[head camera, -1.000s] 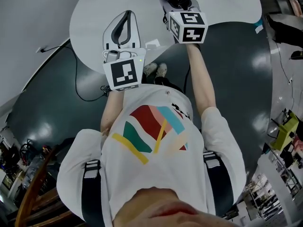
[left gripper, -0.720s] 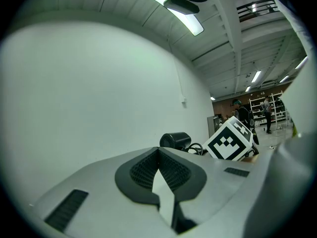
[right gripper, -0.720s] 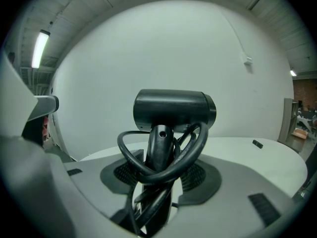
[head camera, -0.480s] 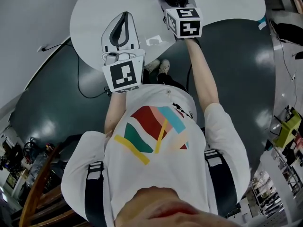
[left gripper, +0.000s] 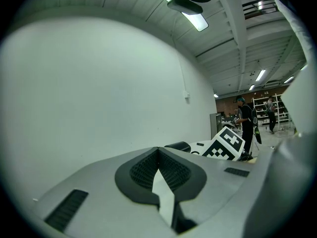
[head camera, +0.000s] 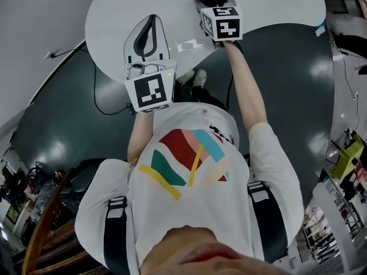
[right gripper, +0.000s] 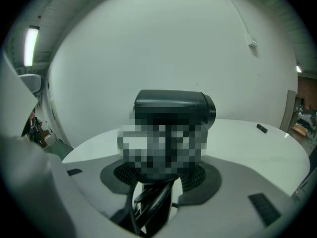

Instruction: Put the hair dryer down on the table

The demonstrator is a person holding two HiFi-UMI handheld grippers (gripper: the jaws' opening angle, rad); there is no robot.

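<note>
Since a second ago the right tool (head camera: 207, 2) has moved farther out over the round white table (head camera: 269, 4), and its marker cube (head camera: 221, 23) now sits higher in the head view, while the left tool (head camera: 151, 19) has hardly shifted. The right tool is clenched on the black hair dryer (right gripper: 173, 108): in the right gripper view the dryer's body stands straight ahead at the far end of the jaws, filling the space between their dark pads, and its black cord (right gripper: 148, 202) runs back toward the camera through the gap between them. In the head view the dryer shows as a dark shape with looped cord just beyond the right tool, near the far edge of the table. Whether the dryer touches the tabletop cannot be told from these views. The left tool hovers over the near part of the table, to the left of the right tool and apart from it; its jaws are pressed together at the tips with nothing between them.
</note>
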